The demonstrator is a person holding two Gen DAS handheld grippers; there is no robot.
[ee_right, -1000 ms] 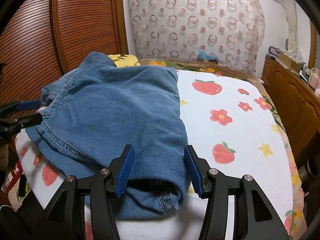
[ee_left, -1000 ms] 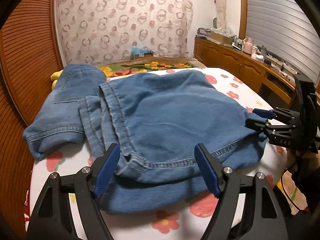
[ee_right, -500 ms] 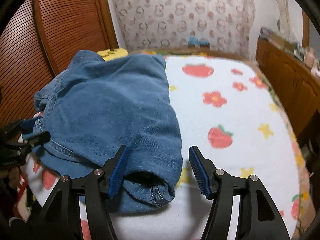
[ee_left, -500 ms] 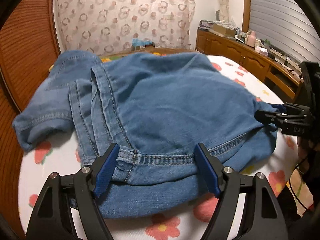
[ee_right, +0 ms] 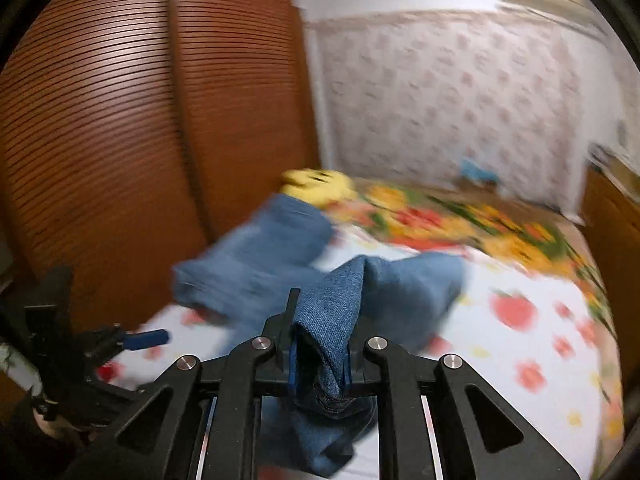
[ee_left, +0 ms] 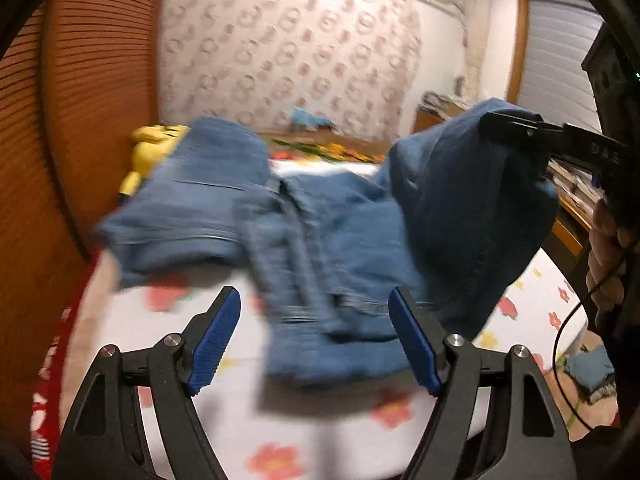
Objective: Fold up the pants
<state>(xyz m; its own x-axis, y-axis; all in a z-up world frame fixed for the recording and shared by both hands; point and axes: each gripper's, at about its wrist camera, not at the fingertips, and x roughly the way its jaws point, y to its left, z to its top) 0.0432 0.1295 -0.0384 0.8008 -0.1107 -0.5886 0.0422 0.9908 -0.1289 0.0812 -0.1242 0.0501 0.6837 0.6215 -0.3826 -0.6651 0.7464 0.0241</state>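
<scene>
Pinching a thick fold of blue denim between its blue pads, the right claw (ee_right: 320, 364) has its jaws pressed tight on the pants (ee_left: 332, 240), and the cloth bunches up out of the grip and hangs below it. From the left wrist view that same right claw (ee_left: 516, 124) shows at the upper right, holding one part of the pants raised off the bed (ee_left: 320, 424) so the denim drapes down in a dark sheet. The rest of the pants lies spread on the bed's white cover printed with red flowers and strawberries, one end reaching toward a yellow plush toy (ee_left: 154, 148) near the far left of the mattress. The left claw (ee_left: 314, 336) stands spread wide just above the near edge of the denim, its blue pads (ee_left: 212, 344) touching nothing so far as the blurred picture lets one judge. In the right wrist view the left claw (ee_right: 136, 338) appears low at the left, apart from the cloth. A brown slatted wardrobe (ee_right: 120, 120) stands beside the bed, a patterned curtain (ee_left: 288, 52) hangs behind it, and a wooden cabinet (ee_left: 568, 200) runs along the right wall
</scene>
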